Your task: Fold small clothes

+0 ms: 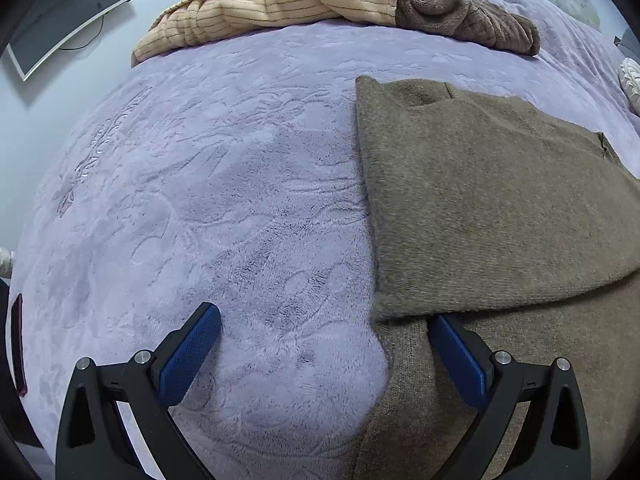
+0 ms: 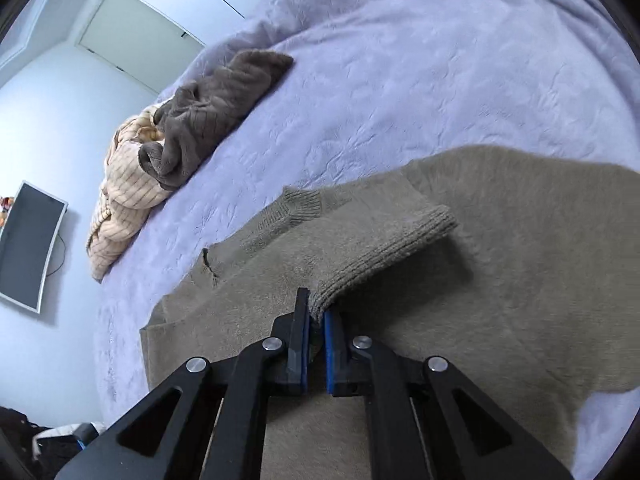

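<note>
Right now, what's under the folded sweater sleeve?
More of the same sweater lies under the sleeve, whose cuff the right gripper pinches. Anything beneath that is covered.

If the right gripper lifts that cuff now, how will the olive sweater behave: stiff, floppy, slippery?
Likely floppy: the olive sweater lies limp, its sleeve already draped over the body. The fuzzy knit probably grips rather than slips, both in the right gripper and on the plush purple blanket. Expect the sleeve to rise first, the body trailing.
</note>
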`<move>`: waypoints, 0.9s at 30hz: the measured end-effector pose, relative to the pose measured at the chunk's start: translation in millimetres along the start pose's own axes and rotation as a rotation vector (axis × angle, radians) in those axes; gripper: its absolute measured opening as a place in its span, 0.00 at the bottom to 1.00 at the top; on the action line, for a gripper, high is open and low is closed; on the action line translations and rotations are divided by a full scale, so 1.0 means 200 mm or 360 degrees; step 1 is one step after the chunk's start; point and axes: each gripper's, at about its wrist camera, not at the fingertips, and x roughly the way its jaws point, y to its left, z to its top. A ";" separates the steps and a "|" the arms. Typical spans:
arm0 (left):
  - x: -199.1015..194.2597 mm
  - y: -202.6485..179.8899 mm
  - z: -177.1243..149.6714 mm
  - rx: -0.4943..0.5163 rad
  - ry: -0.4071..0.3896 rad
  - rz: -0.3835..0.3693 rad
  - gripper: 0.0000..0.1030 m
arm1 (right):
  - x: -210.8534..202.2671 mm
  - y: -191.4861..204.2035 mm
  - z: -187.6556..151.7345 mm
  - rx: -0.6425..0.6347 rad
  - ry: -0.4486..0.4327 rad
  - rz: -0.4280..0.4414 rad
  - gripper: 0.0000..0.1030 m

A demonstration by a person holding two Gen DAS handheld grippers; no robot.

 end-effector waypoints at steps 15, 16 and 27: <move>0.02 0.12 0.40 -0.0177 0.0052 -0.0431 1.00 | 0.01 -0.19 -0.12 0.0064 0.0077 -0.0082 0.07; 0.06 0.10 0.45 -0.0191 0.0070 -0.0468 1.00 | 0.01 -0.19 -0.12 0.0060 0.0081 -0.0083 0.07; 0.15 -0.14 0.56 0.0077 0.0040 -0.0325 0.10 | -0.08 -0.15 -0.11 0.0042 0.0046 -0.0063 0.07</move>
